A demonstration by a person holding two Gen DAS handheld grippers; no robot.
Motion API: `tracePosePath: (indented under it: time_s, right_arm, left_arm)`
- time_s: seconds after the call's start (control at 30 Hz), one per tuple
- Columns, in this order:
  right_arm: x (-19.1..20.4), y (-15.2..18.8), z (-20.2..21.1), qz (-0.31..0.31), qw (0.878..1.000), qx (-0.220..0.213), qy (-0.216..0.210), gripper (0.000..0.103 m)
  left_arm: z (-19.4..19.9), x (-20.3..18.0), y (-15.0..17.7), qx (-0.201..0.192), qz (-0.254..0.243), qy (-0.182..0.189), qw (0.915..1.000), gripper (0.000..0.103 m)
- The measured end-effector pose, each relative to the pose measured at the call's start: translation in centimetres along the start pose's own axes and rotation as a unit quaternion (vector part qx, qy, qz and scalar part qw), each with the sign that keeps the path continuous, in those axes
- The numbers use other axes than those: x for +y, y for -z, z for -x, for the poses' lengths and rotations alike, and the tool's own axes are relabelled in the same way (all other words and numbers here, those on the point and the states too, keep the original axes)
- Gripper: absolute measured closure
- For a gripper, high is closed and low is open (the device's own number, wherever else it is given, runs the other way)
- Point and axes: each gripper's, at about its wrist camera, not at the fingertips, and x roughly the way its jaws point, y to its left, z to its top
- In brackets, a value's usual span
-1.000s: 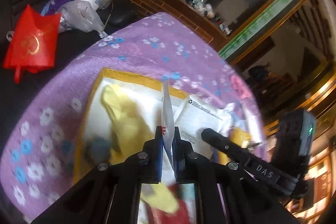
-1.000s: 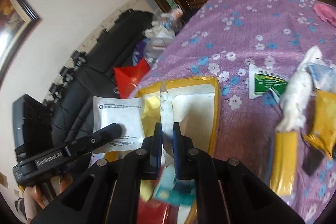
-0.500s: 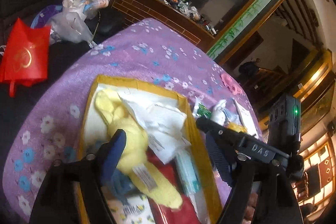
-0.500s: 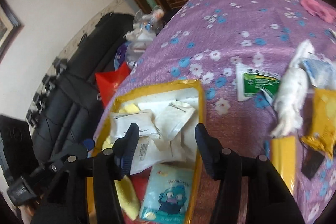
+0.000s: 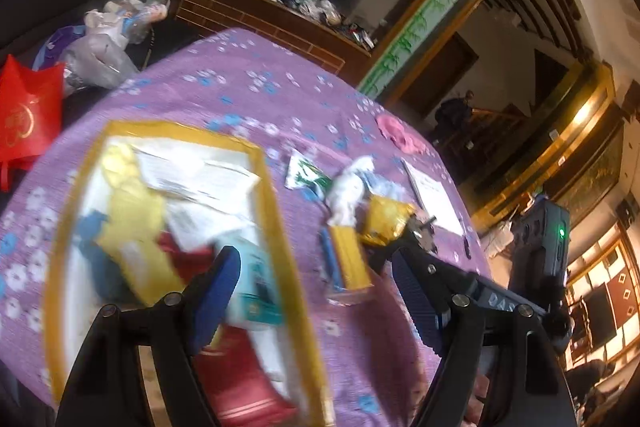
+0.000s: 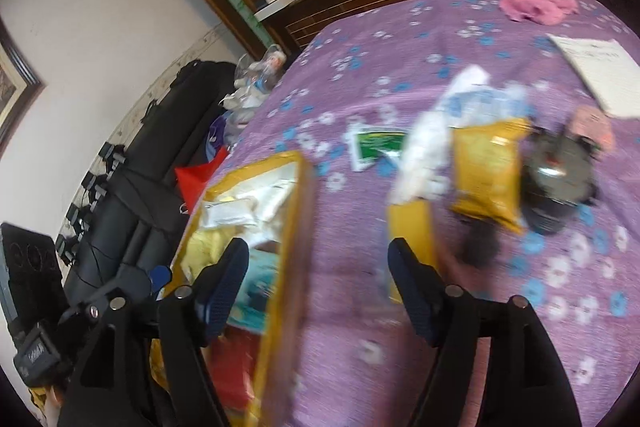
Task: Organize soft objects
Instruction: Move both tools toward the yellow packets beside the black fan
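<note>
A yellow-rimmed tray (image 5: 276, 211) (image 6: 298, 195) on the purple flowered tablecloth holds white packets (image 5: 200, 183), a yellow soft item (image 5: 132, 211), a teal packet (image 5: 256, 291) and a red item. To its right lie a white wad (image 5: 348, 187) (image 6: 424, 151), a yellow pouch (image 5: 384, 221) (image 6: 488, 171), a yellow box (image 5: 352, 259) and a green-white sachet (image 5: 306, 175) (image 6: 376, 143). My left gripper (image 5: 316, 299) is open and empty above the tray's right rim. My right gripper (image 6: 320, 287) is open and empty over that rim too; it also shows in the left wrist view.
A pink cloth (image 6: 536, 7) and a white paper sheet (image 6: 600, 75) lie at the far side. A dark round object (image 6: 556, 179) sits by the yellow pouch. A red bag (image 5: 28, 111) and plastic bags (image 5: 104, 47) lie beyond the table's left edge, by a black sofa.
Both grippers were shut on a white packet over the tray. They opened, the packet dropped into the tray, and both views have swung right toward the loose items.
</note>
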Motion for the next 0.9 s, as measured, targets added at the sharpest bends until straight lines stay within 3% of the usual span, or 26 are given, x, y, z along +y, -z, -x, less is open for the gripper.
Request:
tracePosePath:
  time_s: [0.17,0.33,0.47,0.6,0.7,0.9]
  right_arm:
    - [-4.4,1.4,2.6,-0.013,1.0,-0.009,0.007,0.029]
    - [-8.6,2.2,5.0,-0.045,0.999,-0.03,0.003,0.03]
    - [-10.7,2.4,5.8,-0.058,0.998,-0.039,-0.005,0.03]
    - [-11.7,2.7,6.1,-0.064,0.997,-0.046,-0.007,0.03]
    - [-12.1,2.9,6.1,-0.071,0.996,-0.048,-0.016,0.03]
    - [-11.1,2.7,5.9,-0.055,0.997,-0.045,-0.011,0.03]
  left_arm:
    - [-3.3,-3.8,0.8,0.033,-0.018,-0.018,0.9991,0.022]
    - [-8.6,-7.5,1.0,0.084,-0.067,-0.085,0.9906,0.023]
    - [-13.3,-8.1,0.5,0.113,-0.074,-0.119,0.9836,0.041]
    - [-17.4,-7.5,1.0,0.168,-0.06,-0.141,0.9738,0.058]
    - [-17.6,-7.6,1.3,0.163,-0.063,-0.156,0.9722,0.066]
    - [-15.5,-7.1,2.5,0.155,-0.057,-0.132,0.9775,0.071]
